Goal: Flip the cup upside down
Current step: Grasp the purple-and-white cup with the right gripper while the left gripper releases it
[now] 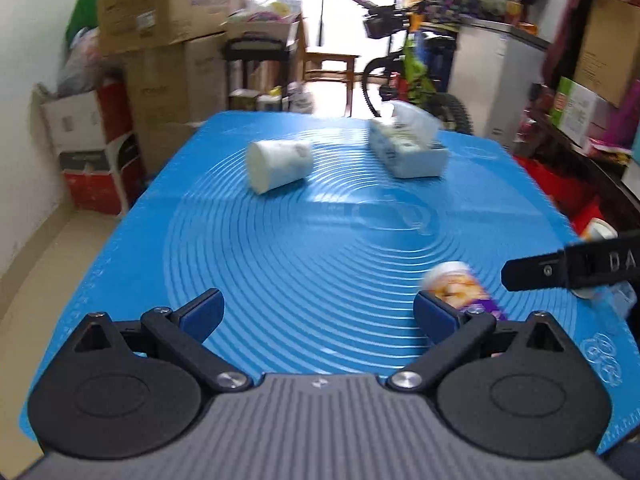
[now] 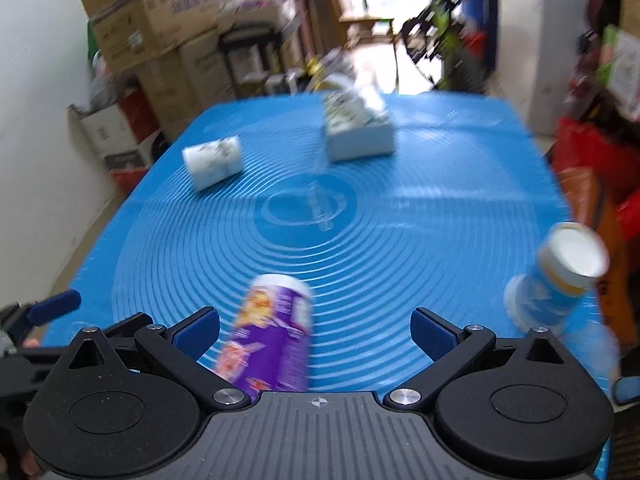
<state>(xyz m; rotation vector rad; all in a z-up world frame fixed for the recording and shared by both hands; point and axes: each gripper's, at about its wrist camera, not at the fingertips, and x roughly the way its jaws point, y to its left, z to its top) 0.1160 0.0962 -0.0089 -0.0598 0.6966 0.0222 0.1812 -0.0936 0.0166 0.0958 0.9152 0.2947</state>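
A white paper cup (image 1: 278,165) with a dark print lies on its side at the far left of the blue mat (image 1: 312,264); it also shows in the right wrist view (image 2: 213,162). My left gripper (image 1: 318,314) is open and empty, low over the mat's near edge, far from the cup. My right gripper (image 2: 316,334) is open and empty; a purple can (image 2: 272,340) lies on the mat between its fingers, closer to the left one. The right gripper's finger (image 1: 572,272) shows at the right of the left wrist view.
A white tissue box (image 1: 406,146) stands at the far middle of the mat. A blue and white can (image 2: 560,276) lies near the right edge. Cardboard boxes (image 1: 160,40) stack at the left, a bicycle (image 1: 412,68) behind the table.
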